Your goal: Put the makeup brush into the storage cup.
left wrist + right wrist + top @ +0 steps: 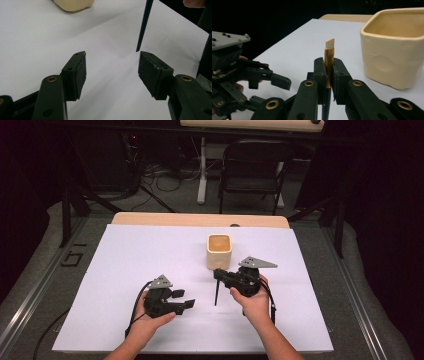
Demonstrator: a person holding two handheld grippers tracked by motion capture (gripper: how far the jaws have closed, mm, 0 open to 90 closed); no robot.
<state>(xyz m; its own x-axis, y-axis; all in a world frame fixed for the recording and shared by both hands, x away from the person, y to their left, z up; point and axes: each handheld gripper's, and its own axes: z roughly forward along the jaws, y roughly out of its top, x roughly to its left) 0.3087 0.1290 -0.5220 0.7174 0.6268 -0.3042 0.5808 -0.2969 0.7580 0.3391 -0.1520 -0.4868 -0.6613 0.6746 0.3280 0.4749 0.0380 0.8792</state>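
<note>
- Right hand-held gripper (327, 75): jaws closed on a paintbrush (329, 53), clamped across the gold ferrule just below the flat, angled bristle tip. In the right gripper view the bristles point up and the dark handle runs down between the jaws.
- In the high view the paintbrush handle (217, 292) hangs down from the right hand-held gripper (220, 274), its pointed end at or just above the white sheet (125, 270) on the desk; contact cannot be confirmed.
- Left hand-held gripper (112, 68): jaws wide apart, nothing between them, hovering low over the sheet. The handle tip (143, 27) is just beyond its jaws.
- Square cream ceramic cup (219, 250): upright, near the sheet's middle, just beyond the right hand-held gripper; appears empty.
- Handling judgement: the brush is light, stiff and slender, with a smooth handle likely to pivot or slip in a single narrow grip. The ferrule is the firmest hold; the bristles are soft and should not be pinched.
- The cup looks heavy enough to stay put, yet breakable if knocked.
</note>
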